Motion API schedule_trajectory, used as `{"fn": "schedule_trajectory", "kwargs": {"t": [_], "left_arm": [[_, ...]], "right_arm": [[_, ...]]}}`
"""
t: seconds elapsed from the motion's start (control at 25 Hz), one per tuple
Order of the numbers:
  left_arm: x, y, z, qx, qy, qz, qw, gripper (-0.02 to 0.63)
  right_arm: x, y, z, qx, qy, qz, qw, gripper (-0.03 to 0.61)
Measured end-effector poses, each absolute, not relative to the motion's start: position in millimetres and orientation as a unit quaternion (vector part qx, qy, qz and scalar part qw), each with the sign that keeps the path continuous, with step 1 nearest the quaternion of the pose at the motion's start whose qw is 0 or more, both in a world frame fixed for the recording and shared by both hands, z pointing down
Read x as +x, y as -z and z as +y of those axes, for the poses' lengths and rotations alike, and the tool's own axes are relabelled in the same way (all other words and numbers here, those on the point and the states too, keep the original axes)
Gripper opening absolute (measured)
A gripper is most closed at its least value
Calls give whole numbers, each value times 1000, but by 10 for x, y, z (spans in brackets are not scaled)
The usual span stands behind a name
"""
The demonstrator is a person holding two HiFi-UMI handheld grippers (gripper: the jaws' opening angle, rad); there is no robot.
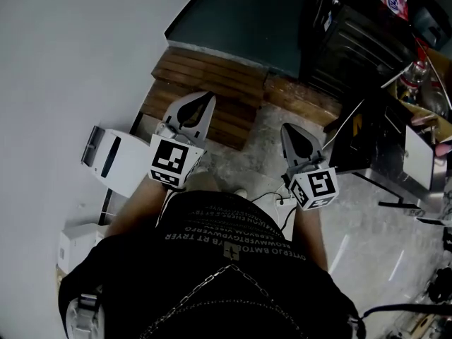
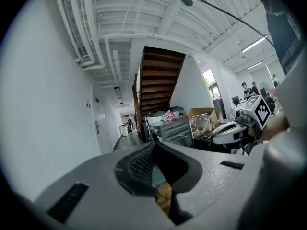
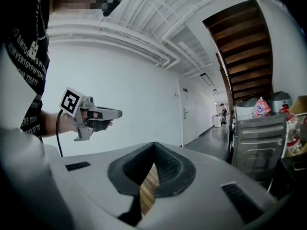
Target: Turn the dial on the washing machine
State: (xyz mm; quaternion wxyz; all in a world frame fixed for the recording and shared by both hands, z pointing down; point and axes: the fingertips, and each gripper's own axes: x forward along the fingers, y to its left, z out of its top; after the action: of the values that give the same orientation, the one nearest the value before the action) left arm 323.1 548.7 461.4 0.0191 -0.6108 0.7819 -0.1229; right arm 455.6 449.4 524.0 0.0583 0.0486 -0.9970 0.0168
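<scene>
No dial shows in any view. A grey metal appliance with a slatted front stands ahead, under the stairs; it also appears in the right gripper view, appliance. My left gripper points forward over wooden slats with its jaws together and nothing between them; its tips meet in its own view. My right gripper hangs level with it to the right, shut and empty, its tips touching. Each gripper shows in the other's view: left gripper, right gripper.
A wooden slatted platform lies on the floor ahead, with a dark mat beyond. A white box sits by the white wall at left. A black rack and a cluttered table stand at right. A cable trails on the floor.
</scene>
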Motion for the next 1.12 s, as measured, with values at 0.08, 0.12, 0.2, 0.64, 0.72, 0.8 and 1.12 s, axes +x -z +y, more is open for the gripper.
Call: {"fn": "schedule_trajectory", "kwargs": {"t": [0.08, 0.12, 0.2, 0.64, 0.72, 0.8, 1.12], "left_arm": [[3214, -4624, 5420, -615, 122, 779, 18, 6], [3184, -4638, 5379, -616, 120, 779, 15, 6], [3114, -4660, 5276, -622, 113, 775, 7, 6], [2207, -4901, 4821, -642, 120, 757, 4, 6], [1887, -4878, 4790, -636, 117, 763, 9, 6], [1563, -4853, 4768, -630, 114, 768, 9, 6], [525, -4783, 4699, -637, 137, 757, 41, 6]], "right_arm": [[4538, -5277, 4475, 47, -19, -997, 65, -3], [4520, -5293, 4462, 47, -19, -996, 67, -3], [4463, -5325, 4422, 48, -23, -996, 70, -3], [3532, -5466, 4117, 53, -47, -993, 92, -3], [3222, -5428, 4099, 47, -44, -994, 92, -3], [2904, -5377, 4115, 38, -35, -994, 94, -3], [1716, -5207, 4031, 37, -6, -995, 96, -3]]}}
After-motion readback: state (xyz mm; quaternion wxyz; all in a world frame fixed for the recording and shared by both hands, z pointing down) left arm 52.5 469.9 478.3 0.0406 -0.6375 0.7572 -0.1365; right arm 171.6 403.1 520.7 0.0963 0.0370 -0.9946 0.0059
